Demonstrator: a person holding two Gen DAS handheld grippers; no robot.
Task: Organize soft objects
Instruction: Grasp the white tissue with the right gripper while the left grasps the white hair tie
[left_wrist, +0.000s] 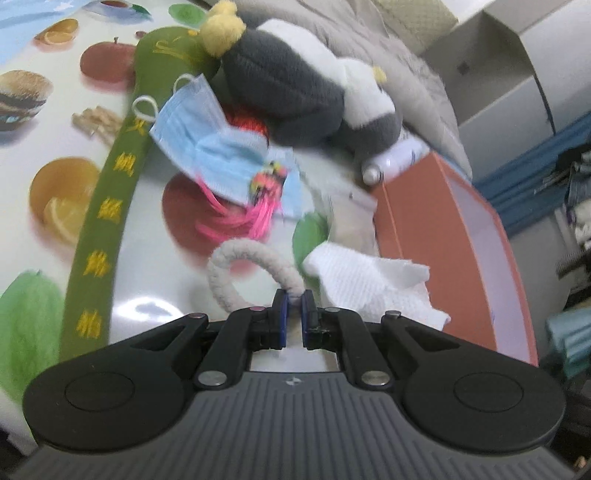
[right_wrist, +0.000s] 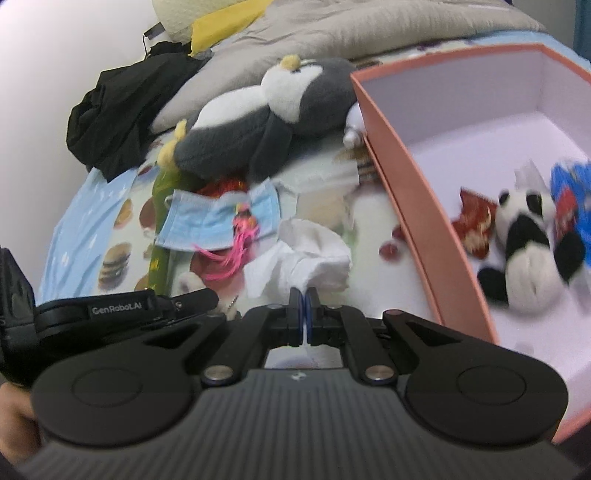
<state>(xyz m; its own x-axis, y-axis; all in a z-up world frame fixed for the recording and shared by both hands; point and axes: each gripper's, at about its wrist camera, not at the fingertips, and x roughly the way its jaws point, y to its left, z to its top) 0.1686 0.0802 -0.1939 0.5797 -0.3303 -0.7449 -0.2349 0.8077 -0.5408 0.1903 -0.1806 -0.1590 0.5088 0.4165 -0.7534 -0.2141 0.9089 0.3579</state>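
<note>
penguin toy (left_wrist: 295, 81): fuzzy plush
rope ring (left_wrist: 251, 258): braided matt cord
box (right_wrist: 406, 192): smooth matt card
tablecloth (left_wrist: 155, 295): glossy plastic

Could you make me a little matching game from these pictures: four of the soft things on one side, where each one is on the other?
Things:
1. panda toy
2. braided rope ring
3. penguin plush
4. face mask

Places:
A. pinched in the left gripper
B. inside the pink box
C. under the pink tassel
D. against the grey bedding

Pairs: 1-B, 2-A, 3-D, 4-C
</note>
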